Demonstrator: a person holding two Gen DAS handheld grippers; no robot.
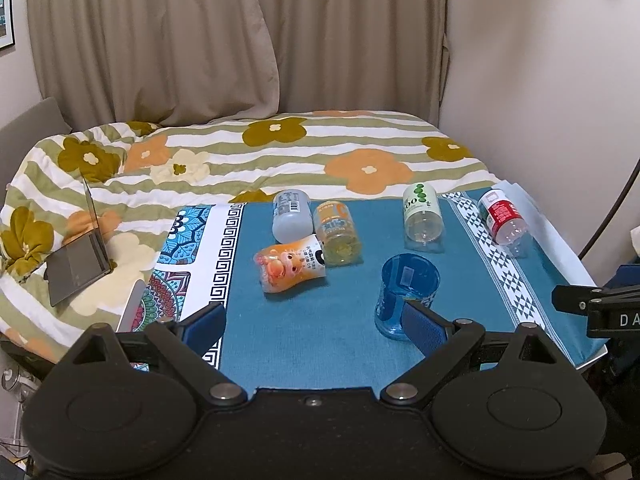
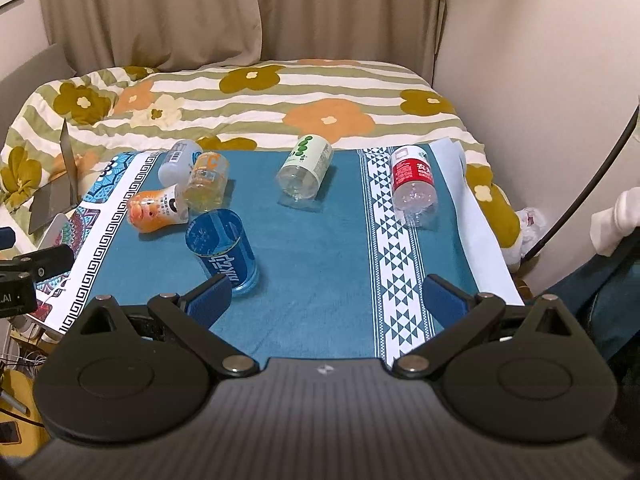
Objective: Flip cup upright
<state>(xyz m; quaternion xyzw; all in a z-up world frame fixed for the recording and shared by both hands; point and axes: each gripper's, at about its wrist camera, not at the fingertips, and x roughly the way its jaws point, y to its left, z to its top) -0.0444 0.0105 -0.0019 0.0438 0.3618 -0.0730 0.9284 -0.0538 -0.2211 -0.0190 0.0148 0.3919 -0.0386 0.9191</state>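
One blue cup (image 2: 222,248) upright; five cups lying on tablecloth (image 2: 320,280).

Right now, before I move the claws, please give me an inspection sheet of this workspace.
Surface: blue tablecloth with patterned bands.
Job's things: blue cup stands upright, nearest the claws.
Clutter: five bottle-like cups lie on their sides: orange cartoon cup, grey cup, yellow cup, green-dotted cup, red-label cup.
Grippers: left claw open, empty; right claw open, empty.
Cables: black cable at right edge.
Surroundings: floral quilt, laptop, curtain.
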